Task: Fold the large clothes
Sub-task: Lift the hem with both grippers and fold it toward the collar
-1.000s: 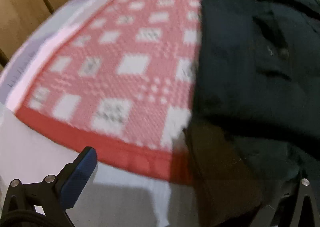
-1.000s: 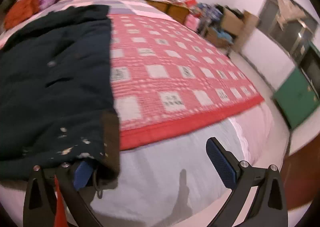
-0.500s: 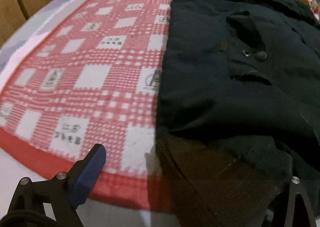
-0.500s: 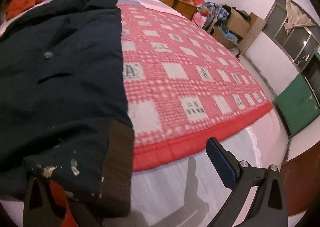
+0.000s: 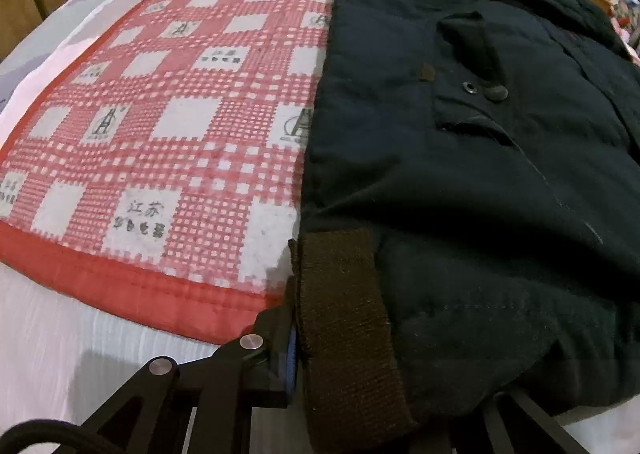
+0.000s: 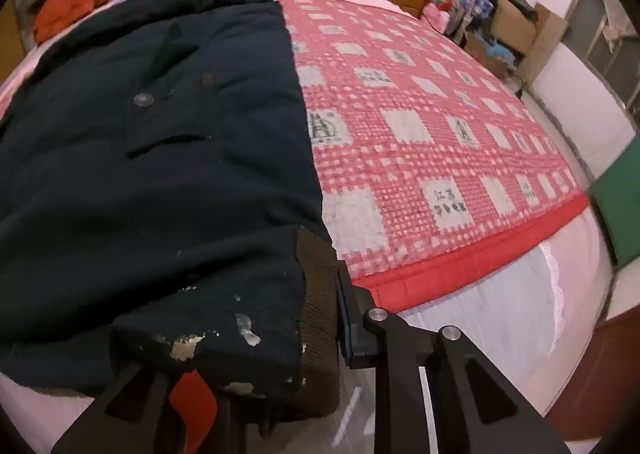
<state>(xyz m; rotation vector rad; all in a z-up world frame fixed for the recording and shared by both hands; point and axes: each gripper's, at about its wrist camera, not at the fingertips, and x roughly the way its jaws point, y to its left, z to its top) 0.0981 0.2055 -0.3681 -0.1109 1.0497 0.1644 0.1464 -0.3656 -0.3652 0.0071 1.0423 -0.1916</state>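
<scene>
With each hand-held gripper, left (image 5: 384, 370) and right (image 6: 248, 358), clamped on a brown-ribbed hem corner of the dark coat (image 5: 460, 141) lying on the bed (image 5: 60, 338), lift both corners evenly, keeping the hem taut.

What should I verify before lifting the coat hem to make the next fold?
1. Left gripper clamped on the brown ribbed hem at its corner: ok.
2. Right gripper clamped on the opposite corner of the hem: ok.
3. How much fabric sits between each pair of jaws: cannot tell, cloth hides the inner fingers.
4. Dark coat lies flat, sleeves folded in: ok.
5. Checkered blanket beside the coat bare of loose items: ok.
6. Orange garment at the headboard apart from the coat's collar: ok.
</scene>
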